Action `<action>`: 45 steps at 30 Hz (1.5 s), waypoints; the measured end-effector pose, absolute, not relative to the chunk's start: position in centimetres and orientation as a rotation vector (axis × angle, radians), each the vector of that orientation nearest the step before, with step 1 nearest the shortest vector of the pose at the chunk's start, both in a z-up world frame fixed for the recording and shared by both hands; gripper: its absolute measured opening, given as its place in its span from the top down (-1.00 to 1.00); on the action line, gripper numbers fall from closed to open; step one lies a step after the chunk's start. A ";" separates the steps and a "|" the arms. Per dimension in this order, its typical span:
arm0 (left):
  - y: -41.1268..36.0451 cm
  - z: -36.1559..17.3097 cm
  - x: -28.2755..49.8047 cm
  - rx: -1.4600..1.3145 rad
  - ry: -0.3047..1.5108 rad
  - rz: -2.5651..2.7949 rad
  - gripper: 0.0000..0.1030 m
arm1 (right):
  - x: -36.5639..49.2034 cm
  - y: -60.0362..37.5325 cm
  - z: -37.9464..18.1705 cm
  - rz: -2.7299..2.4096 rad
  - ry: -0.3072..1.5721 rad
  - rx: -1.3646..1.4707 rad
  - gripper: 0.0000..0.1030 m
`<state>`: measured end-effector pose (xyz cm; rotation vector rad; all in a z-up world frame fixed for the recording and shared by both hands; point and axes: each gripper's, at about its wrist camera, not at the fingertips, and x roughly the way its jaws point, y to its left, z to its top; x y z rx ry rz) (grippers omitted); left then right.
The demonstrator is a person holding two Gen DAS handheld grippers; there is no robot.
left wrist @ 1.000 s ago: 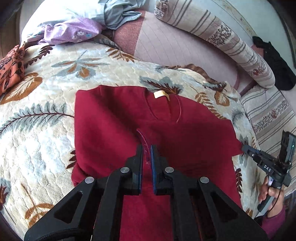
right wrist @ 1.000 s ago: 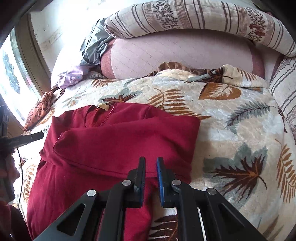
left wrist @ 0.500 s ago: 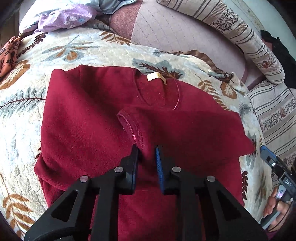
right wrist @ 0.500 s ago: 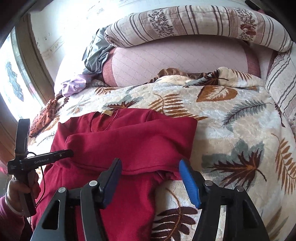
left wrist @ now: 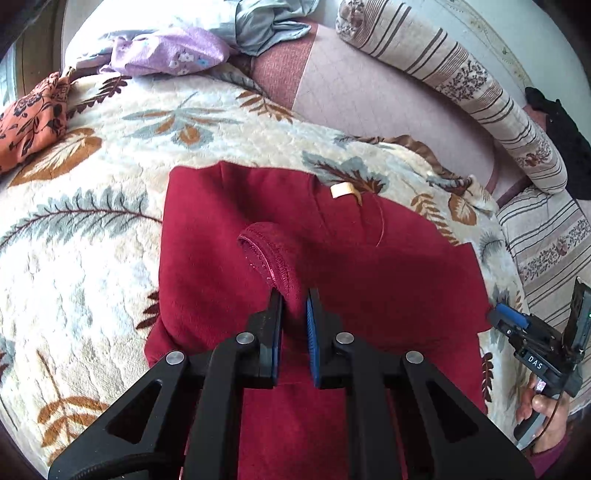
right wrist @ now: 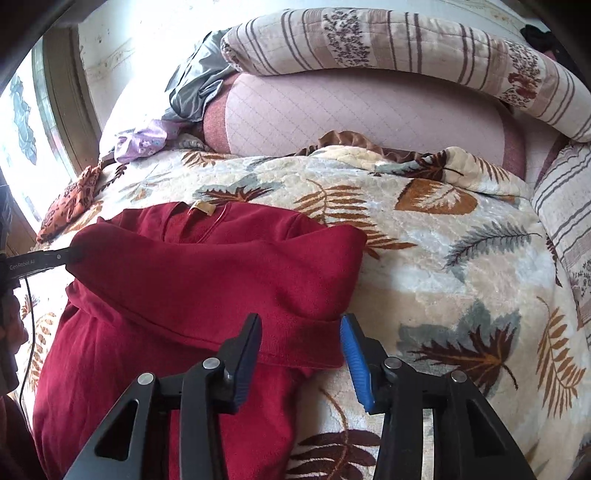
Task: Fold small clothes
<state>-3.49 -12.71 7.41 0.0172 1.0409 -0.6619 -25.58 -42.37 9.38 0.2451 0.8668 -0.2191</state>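
Note:
A dark red sweater (left wrist: 207, 258) lies on a leaf-patterned blanket (left wrist: 74, 229), neck label (left wrist: 341, 191) at the far side. One sleeve is folded across the body, its ribbed cuff (left wrist: 266, 254) raised. My left gripper (left wrist: 294, 299) is shut on the sleeve just behind the cuff. In the right wrist view the sweater (right wrist: 207, 280) shows with the sleeve laid across it. My right gripper (right wrist: 301, 328) is open, its fingers either side of the sleeve's near fold, holding nothing. It also shows in the left wrist view (left wrist: 506, 314) at the sweater's right edge.
A striped bolster (right wrist: 369, 40) and pink cushion (right wrist: 351, 114) lie at the back. Lilac cloth (left wrist: 166, 55), grey cloth (left wrist: 266, 22) and an orange floral cloth (left wrist: 29, 118) sit at the far left. A striped pillow (left wrist: 546, 251) lies at right.
My left gripper pulled back toward me, still pinching the sleeve by the cuff. My right gripper opened, let go of the sleeve fold, then narrowed somewhat around it.

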 end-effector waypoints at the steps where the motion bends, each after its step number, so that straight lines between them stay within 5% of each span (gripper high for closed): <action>1: -12.6 7.1 -3.5 0.026 1.040 -0.650 0.79 | -24.9 -42.2 8.4 -0.207 0.903 0.244 0.29; 7: -11.9 6.5 -3.5 0.033 1.056 -0.667 0.72 | -25.8 -42.1 5.1 -0.188 1.081 0.214 0.33; 11: -11.8 6.7 -3.4 0.026 1.038 -0.659 0.65 | -27.0 -44.7 8.4 -0.207 0.941 0.350 0.31; 13: -12.0 6.8 -3.5 0.033 1.023 -0.647 0.65 | -26.2 -45.9 9.2 -0.266 0.872 0.390 -0.06; 18: -12.4 6.1 -3.2 0.068 1.032 -0.622 0.65 | -20.5 -47.6 6.1 -0.281 0.937 0.451 -0.11; 21: -12.1 5.8 -2.9 0.060 1.046 -0.620 0.65 | -18.6 -48.5 4.3 -0.342 0.960 0.416 0.62; 25: -11.2 6.4 -3.1 0.064 1.007 -0.586 0.38 | -19.9 -50.8 3.6 -0.460 0.917 0.431 0.69; 34: -11.9 6.9 -2.8 0.071 0.967 -0.562 0.38 | -23.0 -46.6 8.9 -0.270 0.865 0.421 0.68; 45: -14.5 4.2 -1.3 0.155 0.991 -0.505 0.32 | -18.6 -44.5 3.9 -0.291 0.939 0.332 0.68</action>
